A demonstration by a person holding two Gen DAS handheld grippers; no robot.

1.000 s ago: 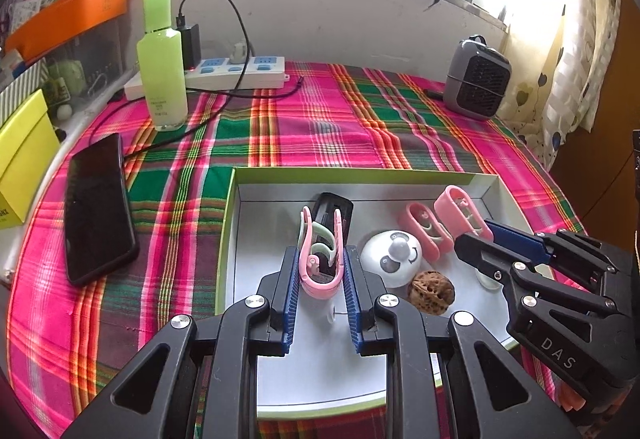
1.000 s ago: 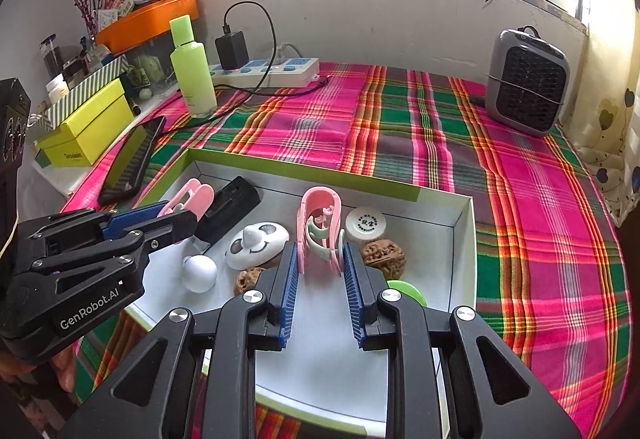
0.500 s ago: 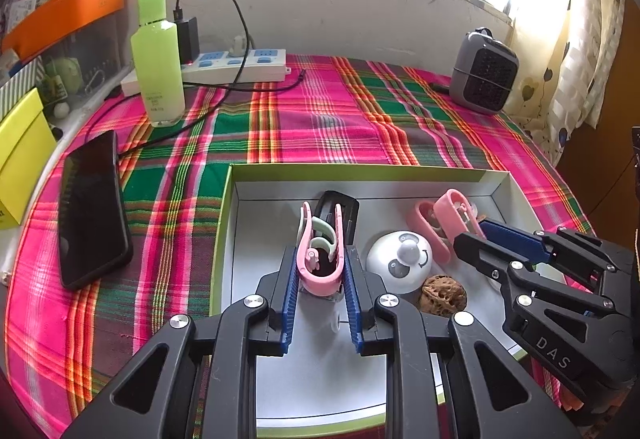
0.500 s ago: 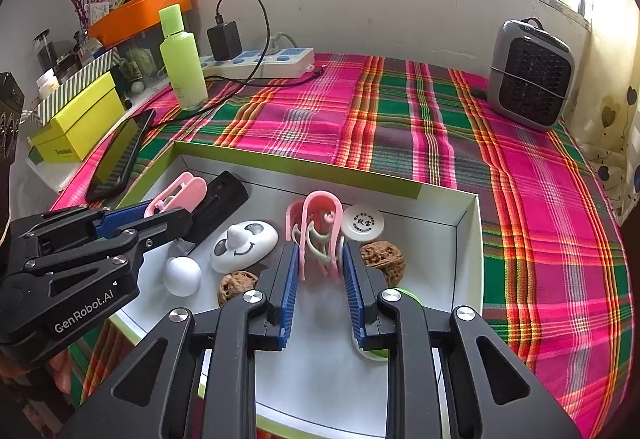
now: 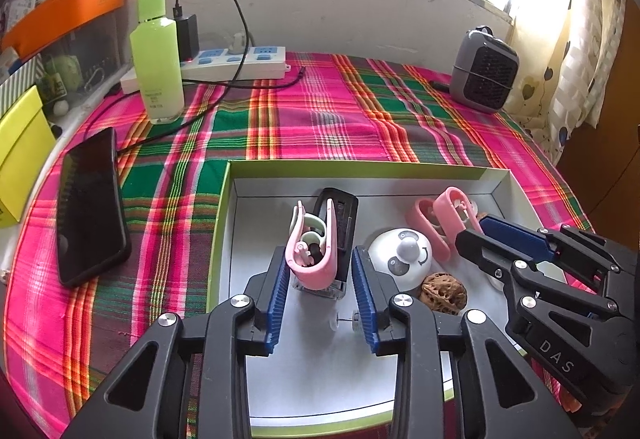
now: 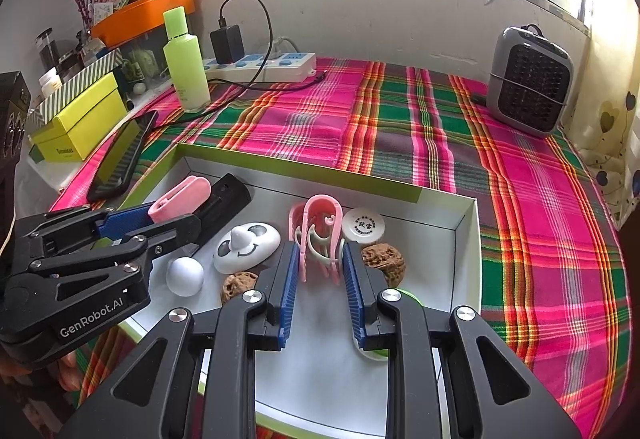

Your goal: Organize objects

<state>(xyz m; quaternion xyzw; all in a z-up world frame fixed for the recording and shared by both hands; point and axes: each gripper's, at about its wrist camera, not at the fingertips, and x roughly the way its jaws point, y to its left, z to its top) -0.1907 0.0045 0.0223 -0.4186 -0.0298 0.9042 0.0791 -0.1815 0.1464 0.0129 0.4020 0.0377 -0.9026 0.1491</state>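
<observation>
In the green-rimmed box (image 5: 224, 199) on the plaid tabletop (image 5: 320, 119) I count two pink clips, two walnuts, one panda-face toy (image 5: 402, 257), one black case (image 5: 340, 215) and one white ball (image 6: 185, 275). My left gripper (image 5: 320, 281) stands parted around the first pink clip (image 5: 314, 251), pads just clear of it, and my right gripper (image 6: 320, 275) brackets the second pink clip (image 6: 320, 235) with its fingers open too. Only the right view shows the second walnut (image 6: 383, 258), the round white cap (image 6: 363, 225) and the ball; the left view shows just one walnut (image 5: 442, 294).

Both grippers (image 5: 320, 279) (image 6: 320, 271) open (side by side)
</observation>
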